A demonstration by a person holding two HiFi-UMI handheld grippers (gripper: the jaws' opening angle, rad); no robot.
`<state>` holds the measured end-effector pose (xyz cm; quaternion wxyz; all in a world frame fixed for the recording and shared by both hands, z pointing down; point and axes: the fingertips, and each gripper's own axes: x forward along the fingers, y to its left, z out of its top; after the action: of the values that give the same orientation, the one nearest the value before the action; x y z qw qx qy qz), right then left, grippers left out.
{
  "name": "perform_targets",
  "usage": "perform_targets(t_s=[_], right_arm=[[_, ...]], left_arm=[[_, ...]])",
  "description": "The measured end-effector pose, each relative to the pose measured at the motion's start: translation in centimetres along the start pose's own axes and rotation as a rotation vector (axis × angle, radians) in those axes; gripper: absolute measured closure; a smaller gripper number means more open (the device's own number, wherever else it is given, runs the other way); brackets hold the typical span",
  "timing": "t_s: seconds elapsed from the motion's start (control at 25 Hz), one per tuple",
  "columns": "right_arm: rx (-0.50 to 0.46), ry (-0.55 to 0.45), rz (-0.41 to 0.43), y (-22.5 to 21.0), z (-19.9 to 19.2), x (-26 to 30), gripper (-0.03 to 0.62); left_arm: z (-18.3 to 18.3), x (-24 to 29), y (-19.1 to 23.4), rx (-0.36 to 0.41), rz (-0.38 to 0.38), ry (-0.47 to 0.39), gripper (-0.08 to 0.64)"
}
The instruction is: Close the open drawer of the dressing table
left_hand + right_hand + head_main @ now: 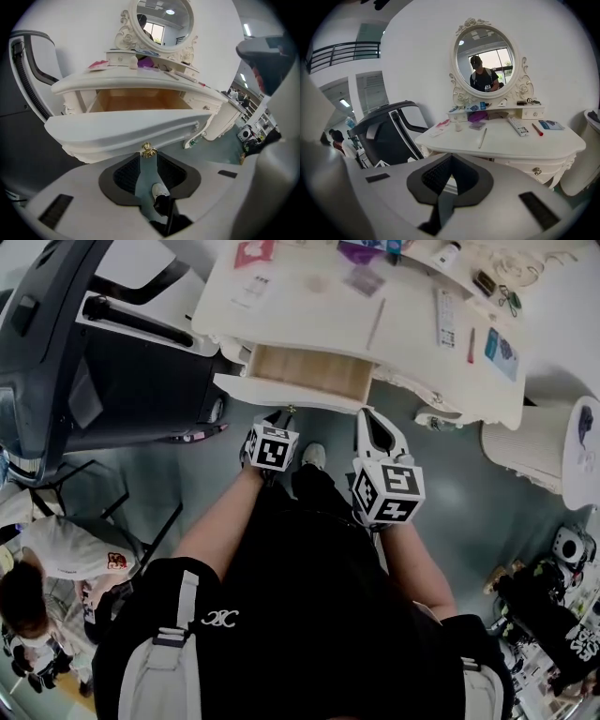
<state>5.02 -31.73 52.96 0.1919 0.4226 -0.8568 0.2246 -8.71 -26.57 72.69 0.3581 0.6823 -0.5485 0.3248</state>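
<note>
Lettering is scarce: the marker cubes on both claws carry only black-and-white squares, the white emblem (222, 618) on the person's chest strap is a looped sign rather than a word, and the print on the blue booklet (501, 349) and the remote (446, 317) is too small to read.

Left claw (149, 157) is narrow, its jaws closed in on the gold knob (149, 150) of the drawer (126, 129); the knob sits right at the jaw tips, with floor and a white shoe (160, 190) showing through the slit behind it. Right claw (450, 161) has its jaws together with nothing between them, and it is held apart from the furniture, facing the round mirror (487, 61) and the surface of the dressing table (309, 315).

The drawer stands pulled out from under that surface, near its left end, its pale wooden inside showing from above. Its long axis runs side to side along the table's front edge, and its curved white front faces the person. A red pen (471, 345) lies beside the remote.
</note>
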Motion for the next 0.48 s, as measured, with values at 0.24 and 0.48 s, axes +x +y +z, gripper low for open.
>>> perform_targets(t_s=[0.24,0.48], right_arm=[[0.005,0.021,0.001,-1.8,0.4,0.7,0.581],[0.006,0.031,0.011,-1.5,0.8,1.4,0.581]], left_arm=[[0.4,2.1,0.6,0.028,0.071,0.043,0.462],[1.3,2.8,0.9,-0.009,0.065,0.046,0.476]])
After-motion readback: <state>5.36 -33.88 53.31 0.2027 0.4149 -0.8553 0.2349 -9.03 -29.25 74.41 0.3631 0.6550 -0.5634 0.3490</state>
